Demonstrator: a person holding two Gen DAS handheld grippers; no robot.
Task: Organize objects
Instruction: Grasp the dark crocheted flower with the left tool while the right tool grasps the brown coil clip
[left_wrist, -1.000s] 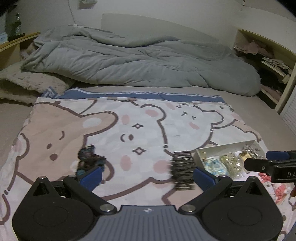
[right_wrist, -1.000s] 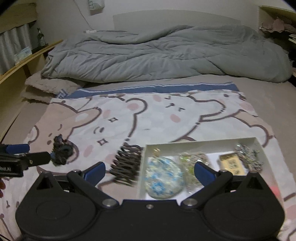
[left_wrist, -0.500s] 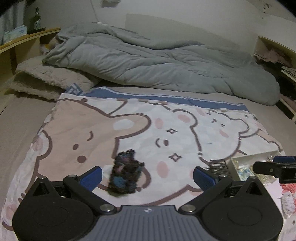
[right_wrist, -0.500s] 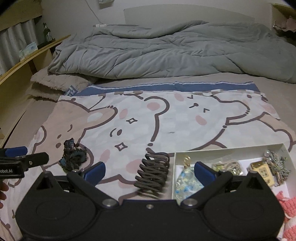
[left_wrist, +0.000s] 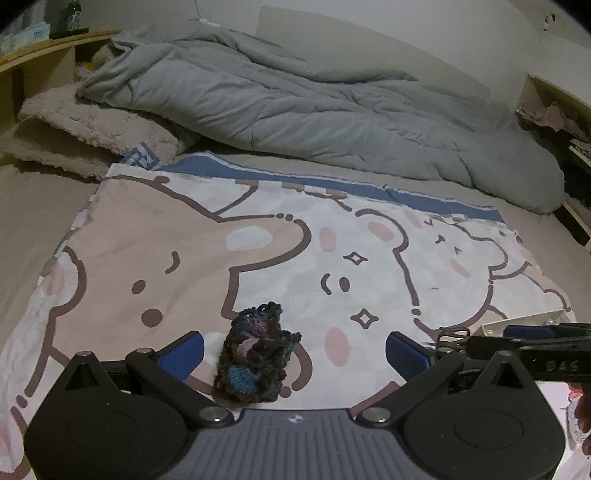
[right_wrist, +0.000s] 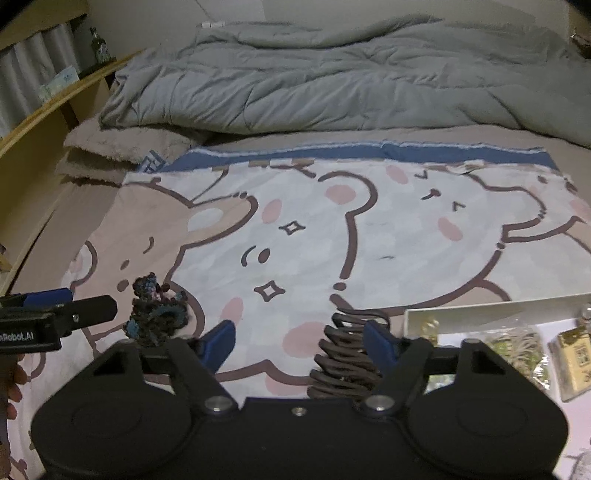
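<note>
White tray (right_wrist: 498, 308) at near right already holds trinkets; your wide-open left gripper (left_wrist: 293, 349) straddles the crocheted scrunchie (left_wrist: 255, 356) untouched, your right gripper (right_wrist: 299, 341) is closing around the brown claw clip (right_wrist: 349, 354), both still on the blanket (right_wrist: 388, 240).

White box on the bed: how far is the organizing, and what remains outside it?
Done: the white box holds several small packets. In hand: nothing yet. The left tool stands open around the crocheted scrunchie; the right tool is closing its jaws at the dark hair clip, not gripping it. Left: both lie on the bear blanket and probably go into the box.
</note>
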